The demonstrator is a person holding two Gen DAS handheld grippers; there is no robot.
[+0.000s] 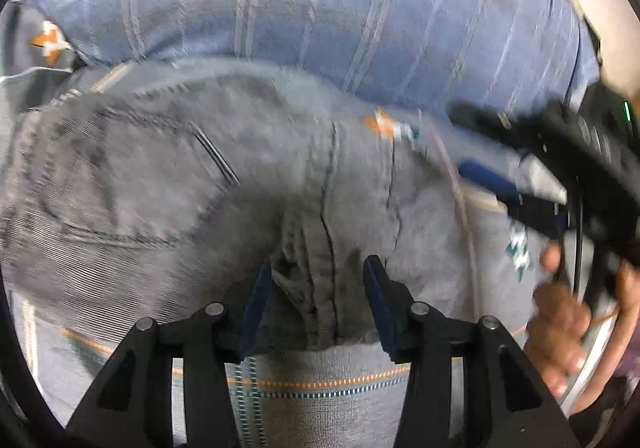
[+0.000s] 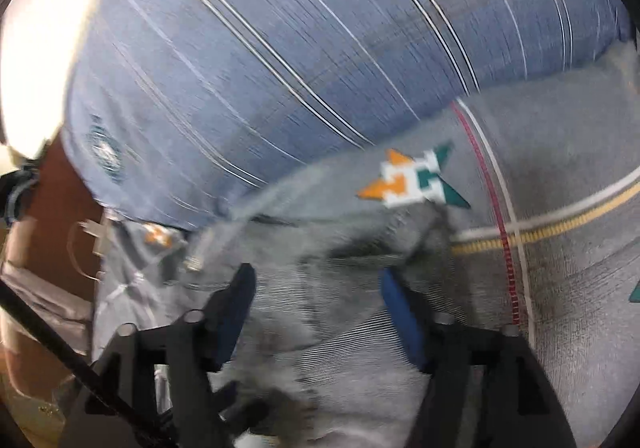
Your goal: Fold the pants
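Note:
Grey jeans lie crumpled on a patterned grey bed cover; a back pocket and a dark seam show. My left gripper is open, its blue-padded jaws wide apart on either side of the seam fold, low over the cloth. My right gripper shows at the right of the left wrist view, held by a hand, over the jeans' right edge. In the right wrist view my right gripper is open with grey jeans cloth between and below the jaws. The frames are blurred.
A blue striped pillow lies behind the jeans; it also fills the top of the right wrist view. The cover has orange-and-teal motifs and stripes. A brown bed edge is at the left.

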